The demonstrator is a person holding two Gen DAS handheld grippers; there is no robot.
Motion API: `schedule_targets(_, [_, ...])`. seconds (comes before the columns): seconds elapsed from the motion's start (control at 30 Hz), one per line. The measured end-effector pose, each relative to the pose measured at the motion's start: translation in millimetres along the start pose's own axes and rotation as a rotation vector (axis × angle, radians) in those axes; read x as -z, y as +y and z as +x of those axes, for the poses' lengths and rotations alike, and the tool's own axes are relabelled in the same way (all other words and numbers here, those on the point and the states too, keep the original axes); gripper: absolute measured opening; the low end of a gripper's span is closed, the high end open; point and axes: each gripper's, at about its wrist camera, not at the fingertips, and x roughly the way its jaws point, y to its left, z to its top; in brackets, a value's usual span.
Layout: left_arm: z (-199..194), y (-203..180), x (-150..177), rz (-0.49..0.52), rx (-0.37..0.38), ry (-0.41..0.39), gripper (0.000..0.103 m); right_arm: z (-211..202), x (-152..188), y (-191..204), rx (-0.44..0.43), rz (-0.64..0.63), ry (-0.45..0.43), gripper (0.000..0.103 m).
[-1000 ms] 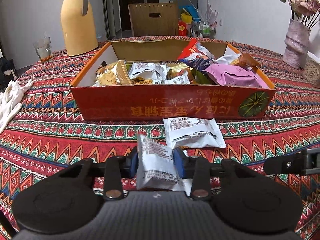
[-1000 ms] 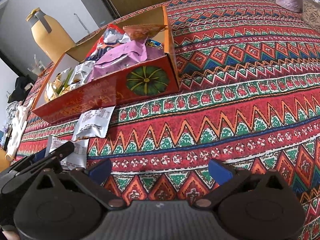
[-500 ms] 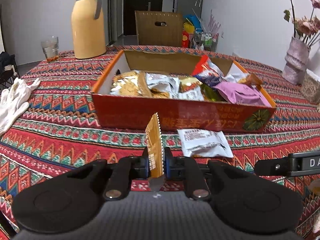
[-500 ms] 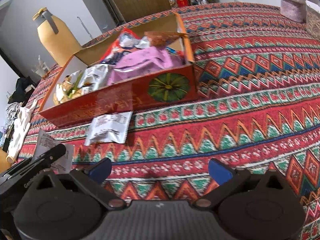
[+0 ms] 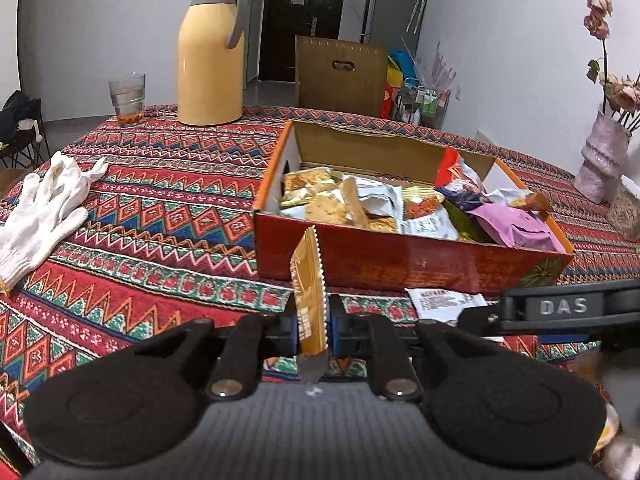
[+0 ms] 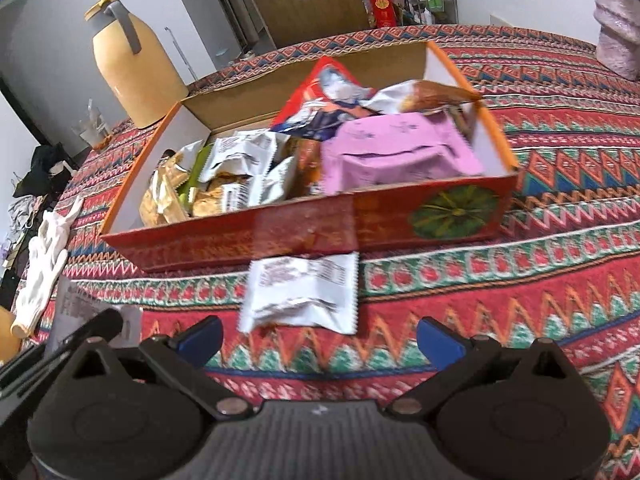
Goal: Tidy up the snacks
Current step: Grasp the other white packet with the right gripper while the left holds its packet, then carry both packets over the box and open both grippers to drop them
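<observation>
Since the earlier frames both grippers sit farther back and higher above the table; the packet in the left one, seen flat-on before, now shows edge-on, and the box appears farther right in the left wrist view.

Patterned tablecloth [image 5: 168, 216] covers the table. Red cardboard box [image 5: 400, 260] lies open in the middle, full of mixed snack packets, a purple packet [image 6: 400, 148] at its right end. Yellow thermos jug [image 5: 211, 52] stands at the far left, with a drinking glass [image 5: 127, 98] left of it. Vase [image 5: 604, 162] stands at the far right. White glove [image 5: 40, 216] lies at the left edge of the cloth.

Left gripper [image 5: 313, 326]: jaws clamped together on an orange snack packet [image 5: 309, 300], which stands upright on edge above the cloth, near side of the box, not touching it.

Right gripper [image 6: 320, 338]: jaws wide apart, nothing between the pads. White snack packet [image 6: 304, 292] lies flat on the cloth just beyond them, its far edge against the box's near wall.
</observation>
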Motion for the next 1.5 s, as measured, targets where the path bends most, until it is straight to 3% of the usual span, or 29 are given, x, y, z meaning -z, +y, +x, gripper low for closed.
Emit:
schedule_targets(0.4, [18,24,-8,-0.03,0.03,0.013,0.015,34,-10,30,0.073,-0.033,0.045,0.103])
schedule_targets(0.5, [22,26,-8,-0.035,0.039,0.018,0.015,39,-9,35,0.094,-0.051,0.053,0.094])
schedule_targets(0.8, [26,30,-8,-0.045,0.049,0.027,0.015,43,-4,39,0.149,-0.097,0.037,0.086])
schedule_targets(1.0, [20,29,-7,-0.045,0.058,0.022,0.015,35,3,37,0.141,-0.133,0.017,0.069])
schedule_targets(1.1, [17,28,-6,-0.042,0.062,0.016,0.015,28,9,37,0.121,-0.155,0.008,0.054])
schedule_targets(1.23, [11,28,-5,-0.043,0.066,0.005,0.015,21,15,38,0.085,-0.166,-0.002,0.022])
schedule_targets(1.5, [1,32,-3,-0.05,0.065,-0.012,0.015,7,27,32,0.034,-0.154,-0.059,0.018])
